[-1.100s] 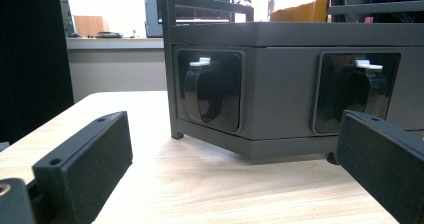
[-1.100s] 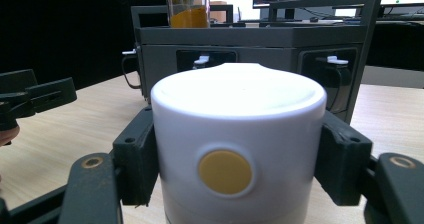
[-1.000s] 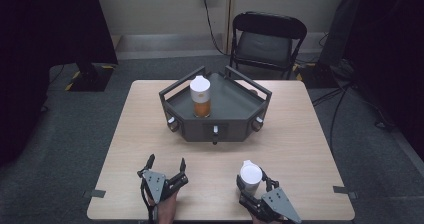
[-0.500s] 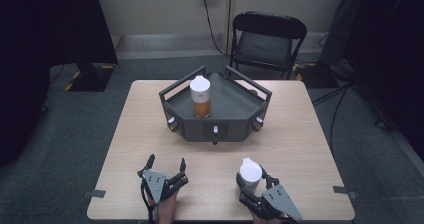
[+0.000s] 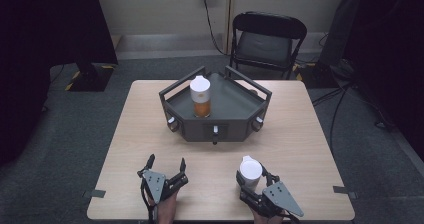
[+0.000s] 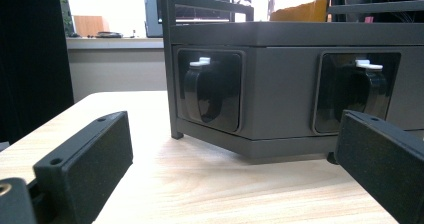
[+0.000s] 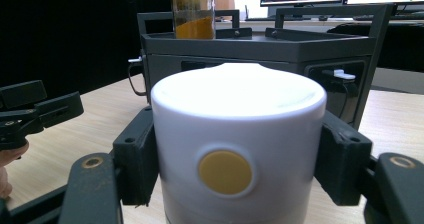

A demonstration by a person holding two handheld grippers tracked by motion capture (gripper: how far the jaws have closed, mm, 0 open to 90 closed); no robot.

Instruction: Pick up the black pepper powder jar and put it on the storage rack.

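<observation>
My right gripper (image 5: 250, 178) is shut on a white-capped jar (image 5: 250, 169) standing upright near the table's front right. In the right gripper view its black pads (image 7: 137, 156) press both sides of the white cap (image 7: 237, 134), which bears a yellow dot. A second jar (image 5: 201, 96) with a white cap and orange contents stands in the dark grey tray (image 5: 240, 111) at the table's middle back, and its orange contents (image 7: 193, 14) show beyond the held cap. My left gripper (image 5: 166, 165) rests open at the front left, nothing between its jaws, which point at the tray's front wall (image 6: 280, 84).
The tray has raised handle rails and small knobs (image 5: 215, 130) on its front faces. A black folding chair (image 5: 267, 39) stands behind the table. Tape marks (image 5: 95, 193) sit at the table's front corners. Bare wood lies between the grippers and the tray.
</observation>
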